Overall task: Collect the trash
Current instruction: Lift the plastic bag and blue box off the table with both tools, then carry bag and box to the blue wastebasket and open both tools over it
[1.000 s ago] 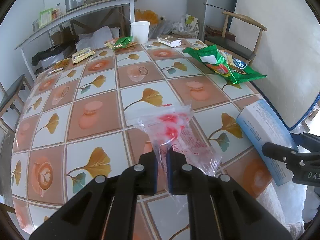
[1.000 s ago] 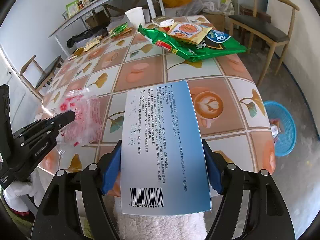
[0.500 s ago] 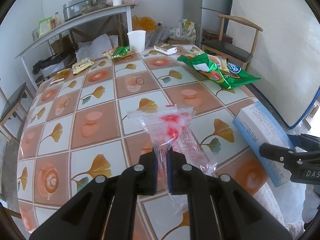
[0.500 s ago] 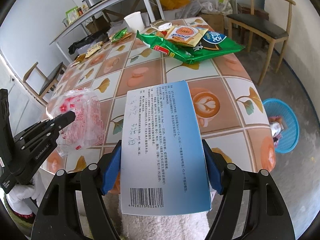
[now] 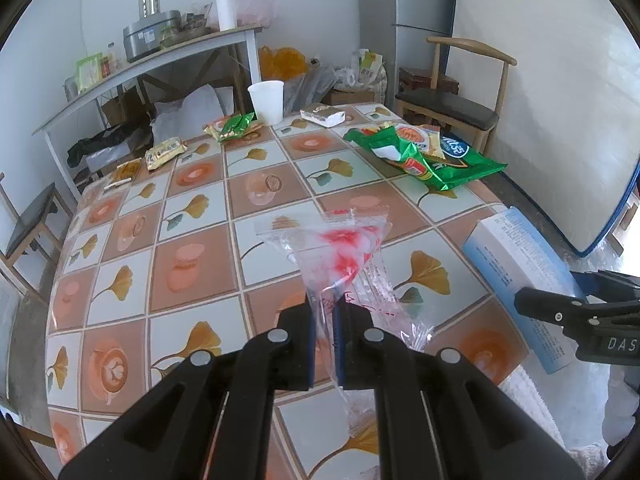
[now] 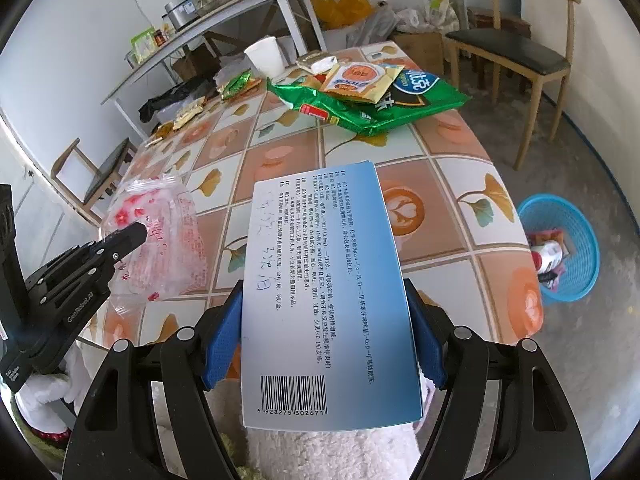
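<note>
My left gripper is shut on a clear plastic wrapper with red print, held up above the near edge of the tiled table. The wrapper also shows at the left of the right wrist view. My right gripper is shut on a flat blue and white box, held above the table's near edge; the box also shows in the left wrist view. A blue trash basket with some trash in it stands on the floor right of the table.
On the table lie a big green snack bag with a yellow packet on it, a white cup, a small white pack and several small wrappers. Wooden chairs and a shelf table stand around.
Both grippers have risen and drawn back from the table with their loads, so more of the room and the blue basket shows. Both grips are unchanged.
</note>
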The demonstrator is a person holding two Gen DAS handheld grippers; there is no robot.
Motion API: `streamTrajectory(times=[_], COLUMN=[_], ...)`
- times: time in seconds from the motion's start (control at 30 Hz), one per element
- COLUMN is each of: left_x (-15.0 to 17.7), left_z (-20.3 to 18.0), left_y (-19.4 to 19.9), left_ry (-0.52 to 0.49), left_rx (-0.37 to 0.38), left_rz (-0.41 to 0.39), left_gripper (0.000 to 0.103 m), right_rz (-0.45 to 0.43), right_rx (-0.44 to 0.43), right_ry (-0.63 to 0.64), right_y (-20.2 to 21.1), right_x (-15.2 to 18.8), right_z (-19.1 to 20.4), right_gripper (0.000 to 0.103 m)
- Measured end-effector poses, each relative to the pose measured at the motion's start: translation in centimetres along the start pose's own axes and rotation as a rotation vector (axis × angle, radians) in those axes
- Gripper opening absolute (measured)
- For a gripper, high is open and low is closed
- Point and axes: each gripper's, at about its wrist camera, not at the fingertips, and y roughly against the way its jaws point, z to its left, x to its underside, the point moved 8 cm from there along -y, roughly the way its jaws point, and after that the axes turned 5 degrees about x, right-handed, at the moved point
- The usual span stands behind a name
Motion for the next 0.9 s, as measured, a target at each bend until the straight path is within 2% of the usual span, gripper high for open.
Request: streamTrajectory(times=[0.37, 0.53, 0.77, 0.9], left_x=[-1.1, -2.3, -5.1, -7.1], left_z=[-2.1, -3.8, -8.1, -12.3], left_y=[1.7, 2.4, 2.5, 1.9], left_ry=[-0.051, -0.089, -0.176, -0.219], left_rx=[-0.005, 0.023, 0.108, 0.222], left_rz=[-0.037, -0.061, -0.101, -0.096], left_gripper=[0.007, 0.007, 0.007, 0.007], right_rz=[-0.044, -0.070, -0.144, -0.203], right_rx=[-0.024, -0.025, 0.018, 0.077], right_ry=[-0.053, -0.096, -0.196, -0.294], right_y=[2.0, 3.2, 6.3, 8.8], right_x=[0.1, 0.1, -0.2, -0.2], right_z=[-1.5, -3.1, -7.4, -12.0], right_gripper=[0.069, 0.069, 0.069, 0.069])
